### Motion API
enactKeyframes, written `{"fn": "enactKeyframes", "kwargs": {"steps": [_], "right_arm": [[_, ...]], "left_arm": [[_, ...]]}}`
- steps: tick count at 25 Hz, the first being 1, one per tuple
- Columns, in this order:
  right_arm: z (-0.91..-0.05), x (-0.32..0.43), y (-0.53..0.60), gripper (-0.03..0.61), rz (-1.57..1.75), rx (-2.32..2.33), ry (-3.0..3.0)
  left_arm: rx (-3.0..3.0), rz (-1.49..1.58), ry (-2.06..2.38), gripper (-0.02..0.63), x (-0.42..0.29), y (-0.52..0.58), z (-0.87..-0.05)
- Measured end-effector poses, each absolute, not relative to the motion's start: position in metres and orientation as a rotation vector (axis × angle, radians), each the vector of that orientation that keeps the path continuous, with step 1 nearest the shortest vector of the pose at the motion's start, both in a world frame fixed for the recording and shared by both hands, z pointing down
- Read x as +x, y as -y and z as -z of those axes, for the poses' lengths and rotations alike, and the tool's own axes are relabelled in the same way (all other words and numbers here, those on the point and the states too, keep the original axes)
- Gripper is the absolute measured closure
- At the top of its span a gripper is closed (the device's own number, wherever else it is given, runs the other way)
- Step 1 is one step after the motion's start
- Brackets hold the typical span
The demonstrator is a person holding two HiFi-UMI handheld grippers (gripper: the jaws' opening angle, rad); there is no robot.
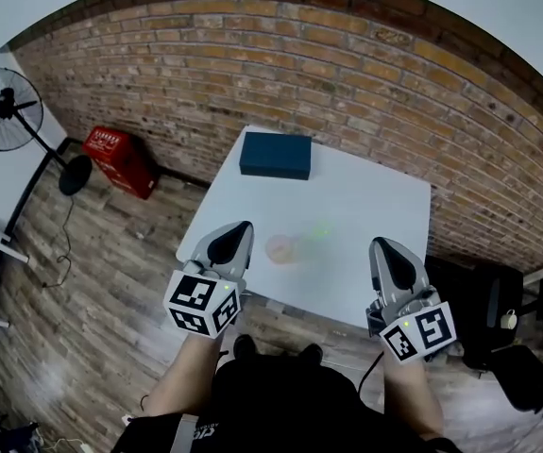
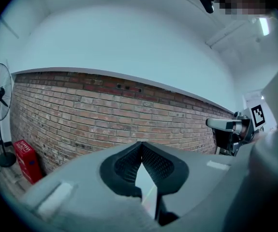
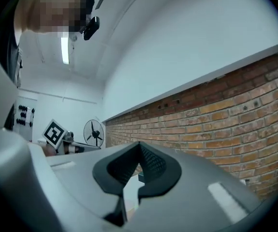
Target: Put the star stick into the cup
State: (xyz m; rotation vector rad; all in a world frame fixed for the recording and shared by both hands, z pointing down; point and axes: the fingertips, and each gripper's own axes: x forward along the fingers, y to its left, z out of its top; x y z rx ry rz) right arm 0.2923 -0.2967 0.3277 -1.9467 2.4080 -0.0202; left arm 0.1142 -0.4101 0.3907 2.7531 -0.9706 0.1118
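Resting between left tongs (image 1: 242, 226) and right tongs (image 1: 382, 244), cup (image 1: 281, 248).

Cup (image 1: 280, 248) a faint pink blur, star stick (image 1: 322, 227) a pale green smudge, torso (image 1: 280, 399) cropped below

This looks like a plain studio or test room, not a home. An exposed brick wall (image 1: 347, 74) runs along the back under a white-painted upper wall, and the floor (image 1: 92, 291) is wood-look planking. One white surface (image 1: 375, 215) stands with its short end toward the bricks. A black pedestal fan (image 1: 5, 109) stands in the corner near a red plastic crate (image 1: 120, 161), and a loose cable (image 1: 63, 243) trails across the planks. To the right sits a black shape, possibly an office chair (image 1: 488, 300). A tube light (image 3: 65, 50) is fixed to the white ceiling, and a far white wall carries a small panel of dark knobs (image 3: 22, 115).
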Motion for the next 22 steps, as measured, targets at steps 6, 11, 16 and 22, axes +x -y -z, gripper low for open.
{"fn": "enactKeyframes", "kwargs": {"steps": [6,11,16,22], "right_arm": [[-0.331,0.306,0.294,0.581,0.074,-1.866,-2.43],[-0.33,0.309,0.291,0.581,0.101,-1.841,-2.43],[-0.332,0.304,0.298,0.581,0.116,-1.843,-2.424],[-0.33,0.281,0.297,0.581,0.13,-1.838,-2.42]], "left_arm": [[2.783,-0.148,1.013,0.607,0.131,0.401,-0.382],[2.793,-0.131,1.026,0.607,0.13,0.397,-0.376],[2.816,-0.117,1.003,0.607,0.129,0.399,-0.372],[2.848,-0.113,0.979,0.607,0.114,0.397,-0.364]]}}
